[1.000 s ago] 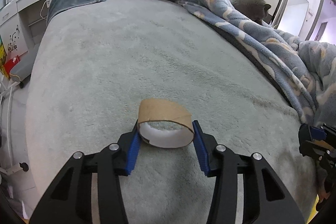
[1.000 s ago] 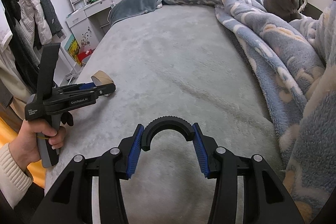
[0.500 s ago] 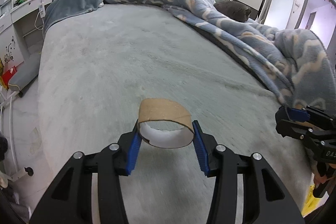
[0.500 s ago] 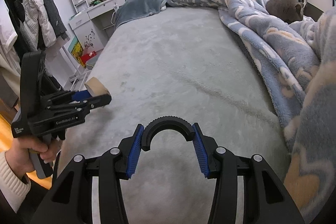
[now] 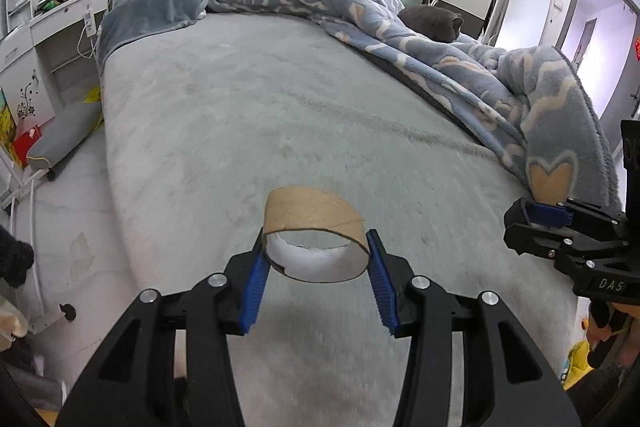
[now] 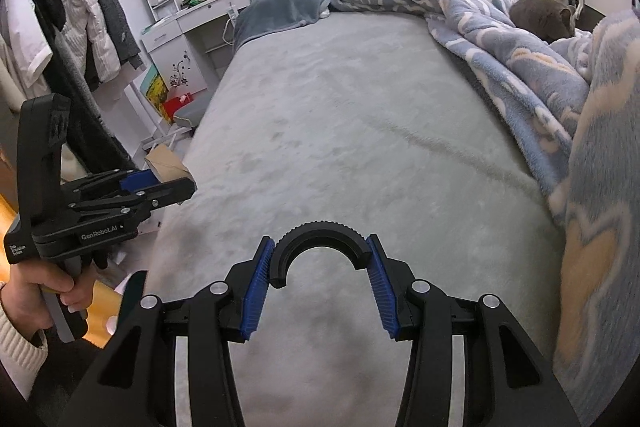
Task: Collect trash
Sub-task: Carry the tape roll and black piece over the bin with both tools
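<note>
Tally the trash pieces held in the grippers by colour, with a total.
Brown: 1, the squashed brown cardboard tube in the left gripper
Black: 1, the ridged black plastic half ring in the right gripper
Total: 2

The cardboard tube (image 5: 316,223) is matt brown outside, with rough white paper lining its inside. The left tongs (image 5: 315,261) and the right tongs (image 6: 319,259) are matt black plastic with ribbed blue pads and shiny metal screws. The black half ring (image 6: 320,235) looks like knurled plastic. The bed (image 5: 248,115) wears grey plush cloth; the blanket (image 5: 460,67) is fluffy fleece.
</note>
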`<action>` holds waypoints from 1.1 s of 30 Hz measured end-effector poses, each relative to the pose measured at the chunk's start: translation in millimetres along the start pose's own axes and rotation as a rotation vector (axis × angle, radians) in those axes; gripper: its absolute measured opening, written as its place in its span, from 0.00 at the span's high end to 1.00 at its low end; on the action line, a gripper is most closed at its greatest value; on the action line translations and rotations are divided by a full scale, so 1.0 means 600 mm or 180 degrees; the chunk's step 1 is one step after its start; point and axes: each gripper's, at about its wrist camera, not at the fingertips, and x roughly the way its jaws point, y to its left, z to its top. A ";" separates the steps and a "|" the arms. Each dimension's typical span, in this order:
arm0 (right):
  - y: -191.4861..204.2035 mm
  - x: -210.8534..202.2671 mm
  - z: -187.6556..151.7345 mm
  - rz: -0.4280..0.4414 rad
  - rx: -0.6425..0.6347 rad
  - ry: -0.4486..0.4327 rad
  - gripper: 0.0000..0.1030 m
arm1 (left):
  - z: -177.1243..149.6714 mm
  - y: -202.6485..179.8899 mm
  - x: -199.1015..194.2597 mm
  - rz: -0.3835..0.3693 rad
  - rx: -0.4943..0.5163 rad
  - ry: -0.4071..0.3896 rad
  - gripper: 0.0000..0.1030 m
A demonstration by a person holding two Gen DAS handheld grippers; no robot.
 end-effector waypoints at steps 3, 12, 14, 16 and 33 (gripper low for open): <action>0.028 -0.012 -0.014 0.0065 0.0016 -0.0025 0.54 | -0.023 0.005 -0.028 0.0042 -0.0017 -0.0022 0.52; 0.107 -0.023 -0.047 0.0195 -0.0054 0.0024 0.54 | -0.091 0.030 -0.091 0.0108 -0.0144 0.0017 0.52; 0.121 -0.025 -0.053 0.0209 -0.0066 0.0038 0.54 | -0.103 0.035 -0.101 0.0138 -0.0156 0.0021 0.52; 0.138 -0.027 -0.059 0.0234 -0.0079 0.0048 0.54 | -0.119 0.043 -0.113 0.0162 -0.0189 0.0028 0.52; 0.271 -0.013 -0.084 0.0456 -0.0306 0.0136 0.54 | -0.239 0.164 -0.135 0.0407 -0.0767 0.0372 0.51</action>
